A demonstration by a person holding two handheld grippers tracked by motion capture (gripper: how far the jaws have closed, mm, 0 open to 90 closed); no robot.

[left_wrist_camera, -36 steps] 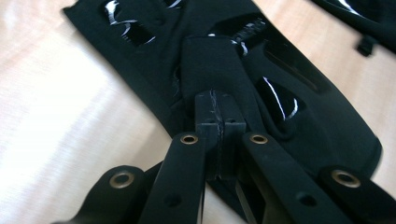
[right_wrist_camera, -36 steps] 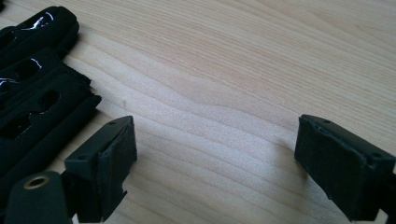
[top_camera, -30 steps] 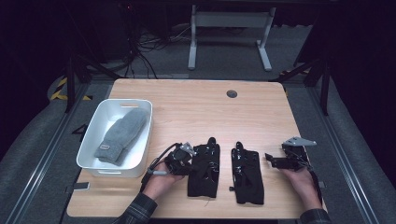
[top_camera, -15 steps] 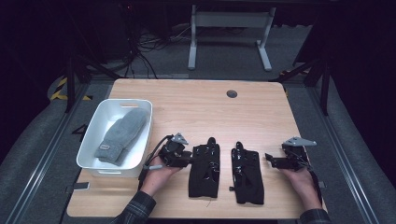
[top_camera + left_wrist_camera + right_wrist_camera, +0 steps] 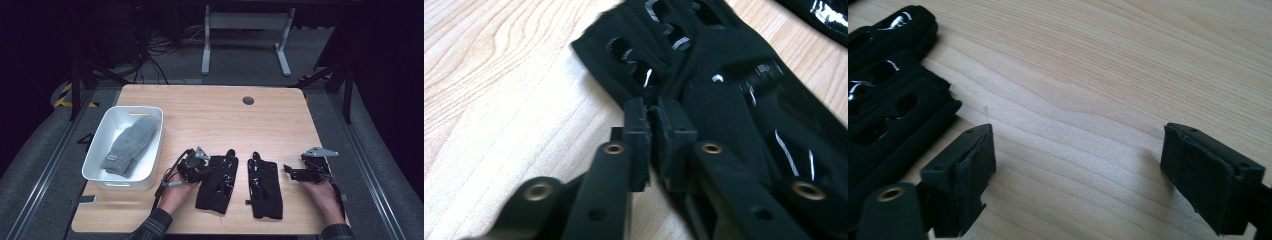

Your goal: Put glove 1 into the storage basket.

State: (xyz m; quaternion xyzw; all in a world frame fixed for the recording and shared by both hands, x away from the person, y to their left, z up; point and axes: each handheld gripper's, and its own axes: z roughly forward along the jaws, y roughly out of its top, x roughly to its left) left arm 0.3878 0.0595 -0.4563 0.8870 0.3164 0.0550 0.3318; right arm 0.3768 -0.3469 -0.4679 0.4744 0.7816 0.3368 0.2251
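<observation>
Left black glossy-patched fabric glove [image 5: 217,183] lies on the light wooden counter [image 5: 210,112], its edge pinched by the left gripper [image 5: 651,131], jaws nearly together; whether fabric's actually caught is blurry. Beside that glove, right gripper [image 5: 1075,172] jaws sit wide apart.

1. High view: fixed above the table's [image 5: 210,107] near edge, facing forward and down, far enough to take in the whole top.
2. Left gripper view: close over the table, facing a black glove [image 5: 724,95].
3. Right gripper view: equally close, sharing bare wood and the other glove [image 5: 883,95] with the high view.
</observation>
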